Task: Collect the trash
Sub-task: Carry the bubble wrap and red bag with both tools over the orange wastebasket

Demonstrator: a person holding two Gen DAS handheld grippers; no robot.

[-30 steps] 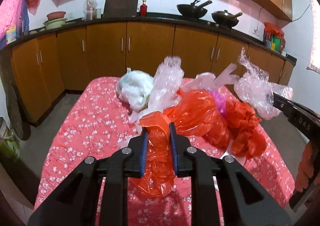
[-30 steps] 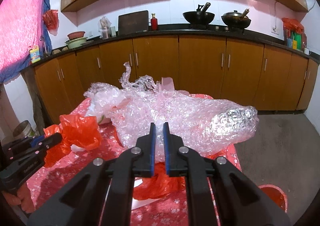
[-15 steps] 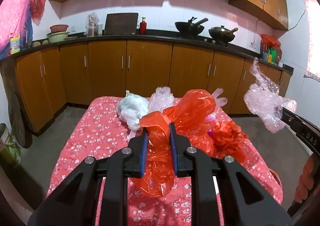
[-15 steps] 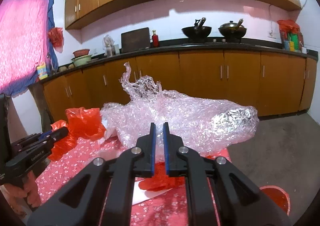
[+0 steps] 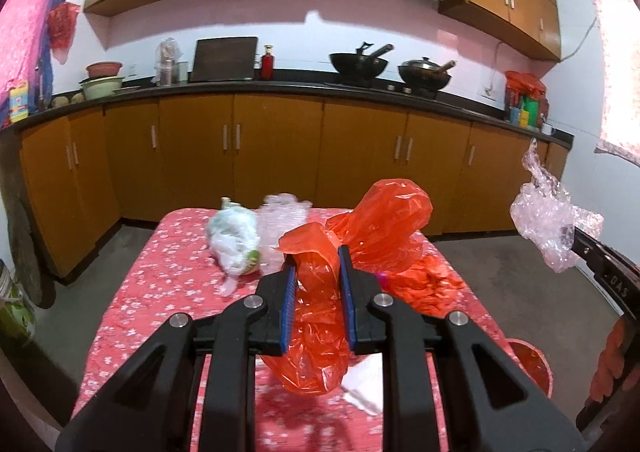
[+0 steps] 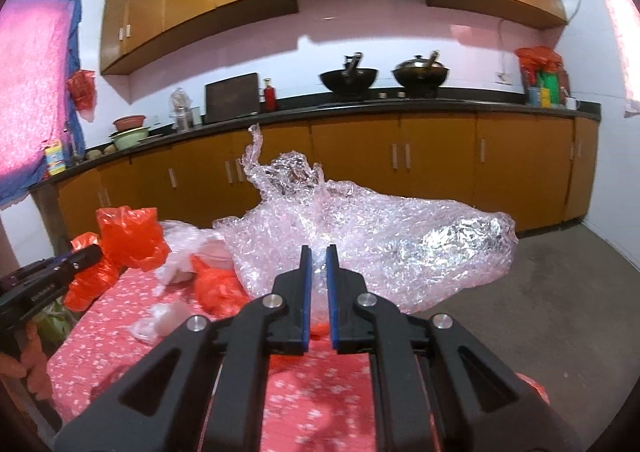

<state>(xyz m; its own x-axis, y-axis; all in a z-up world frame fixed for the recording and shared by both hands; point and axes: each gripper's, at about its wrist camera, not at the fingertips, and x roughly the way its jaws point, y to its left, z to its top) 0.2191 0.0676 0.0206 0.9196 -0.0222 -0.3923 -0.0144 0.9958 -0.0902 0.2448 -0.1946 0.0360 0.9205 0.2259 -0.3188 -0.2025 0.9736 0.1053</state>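
Observation:
My left gripper [image 5: 317, 256] is shut on an orange plastic bag [image 5: 384, 228] and holds it high above the red flowered table [image 5: 160, 280]. It also shows in the right wrist view [image 6: 124, 236]. My right gripper [image 6: 316, 256] is shut on a sheet of clear bubble wrap [image 6: 380, 244], lifted to the right of the table; the wrap also shows in the left wrist view [image 5: 552, 219]. On the table lie a white-green bag [image 5: 234, 244], a clear bag [image 5: 280, 219] and another orange bag [image 5: 424, 284].
An orange bin [image 5: 528, 368] stands on the floor right of the table. Small clear scraps [image 6: 160, 322] lie on the cloth. Brown cabinets [image 5: 280, 155] and a black counter with woks [image 5: 358, 63] run along the back wall.
Both grippers have risen and pulled back from the table, carrying the orange bag and the bubble wrap higher. The table trash now looks farther below.

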